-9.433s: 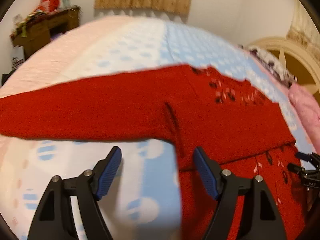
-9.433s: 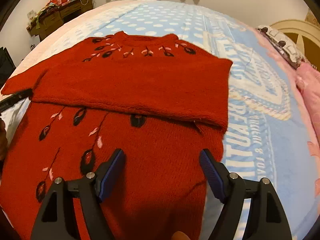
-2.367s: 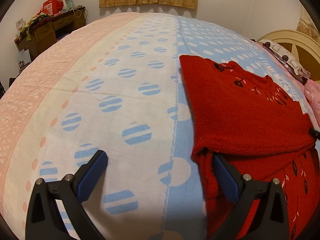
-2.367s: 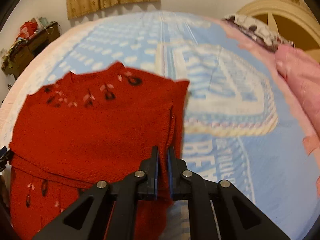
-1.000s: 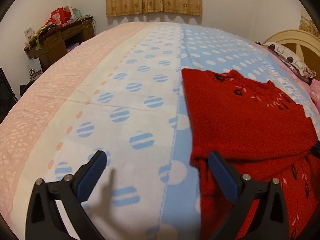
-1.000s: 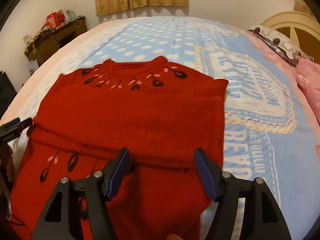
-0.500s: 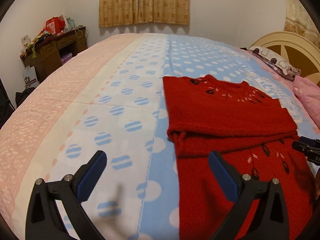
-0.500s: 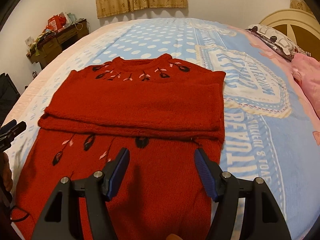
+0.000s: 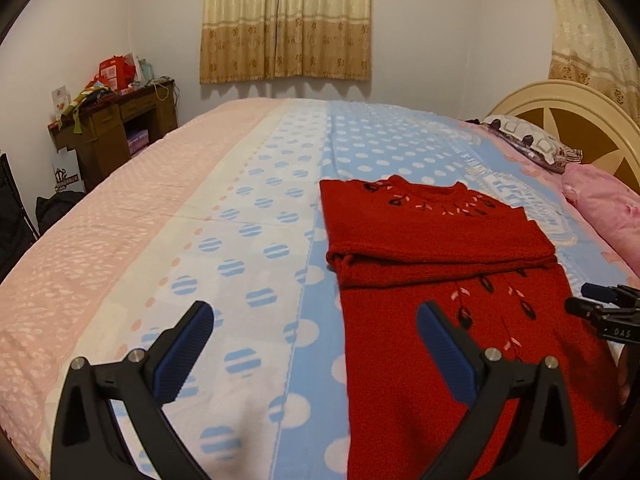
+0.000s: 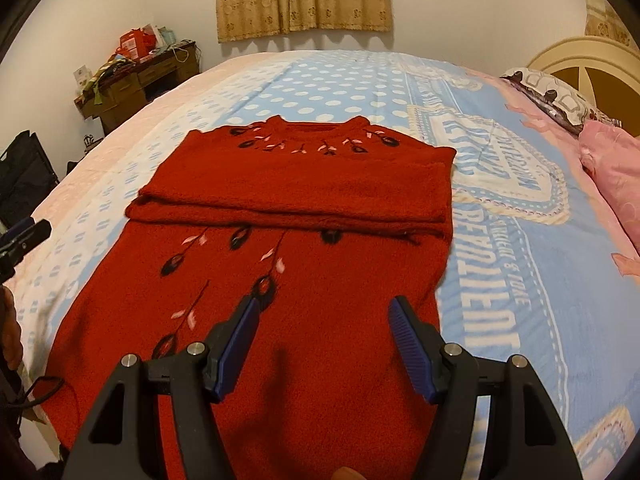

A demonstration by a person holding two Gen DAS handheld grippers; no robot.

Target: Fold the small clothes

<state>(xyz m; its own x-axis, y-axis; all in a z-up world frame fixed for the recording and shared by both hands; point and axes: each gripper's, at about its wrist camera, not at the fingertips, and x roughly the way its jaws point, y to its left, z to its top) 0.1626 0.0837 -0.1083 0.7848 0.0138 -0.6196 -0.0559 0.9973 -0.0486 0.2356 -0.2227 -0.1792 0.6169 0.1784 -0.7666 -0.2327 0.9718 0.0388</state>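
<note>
Both sleeves across red sweater (image 10: 280, 280), wide bedspread (image 9: 200, 240) leftward.

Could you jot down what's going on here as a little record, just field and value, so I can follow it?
Place: bed with a patterned bedspread
Garment: red sweater lying flat, neckline at the far end
Sleeves: both folded across the chest in a band
Lower half: not yet folded
Left gripper: open, empty, over the bedspread beside the sweater
Right gripper: open, empty, above the sweater's lower half
Nearby: pink pillow, wooden desk
</note>
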